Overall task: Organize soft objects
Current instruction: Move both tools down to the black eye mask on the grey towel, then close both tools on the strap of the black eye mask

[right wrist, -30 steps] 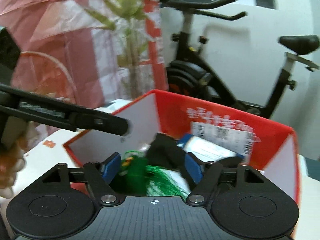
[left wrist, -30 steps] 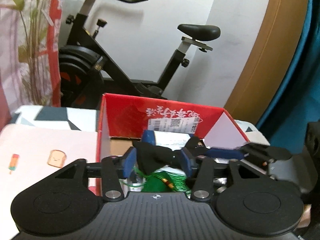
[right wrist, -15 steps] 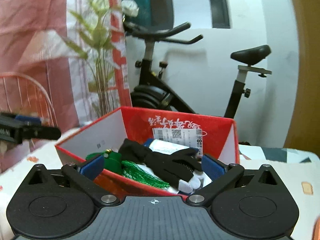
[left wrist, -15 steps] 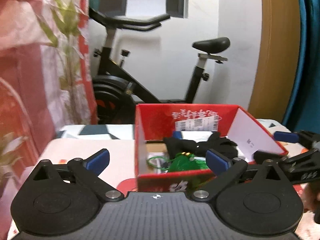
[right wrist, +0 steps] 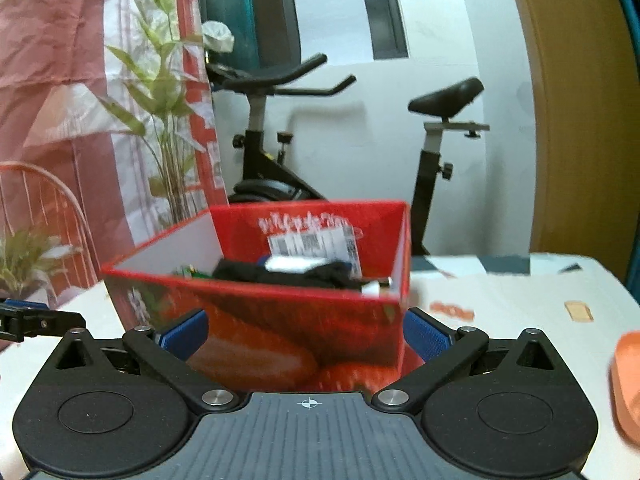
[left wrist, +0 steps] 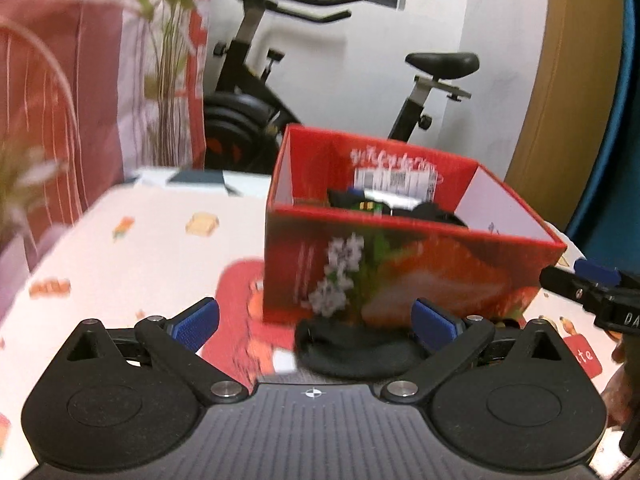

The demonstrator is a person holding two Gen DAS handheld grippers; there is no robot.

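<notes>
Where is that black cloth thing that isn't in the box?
In the left wrist view the black cloth piece lies on the table, just in front of the red box, between the open left gripper's blue fingertips.

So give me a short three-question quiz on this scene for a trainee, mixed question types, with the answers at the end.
1. True or false: the left tongs are clamped on a black cloth.
2. Multiple choice: where does the dark soft item nearest the left tongs lie? A) inside the red box B) on the tablecloth in front of the box C) on the exercise bike
3. Fill in: the right tongs stand ____, with the box's corner ahead of them.

Key
1. False; they are wide open and empty.
2. B
3. open
</notes>
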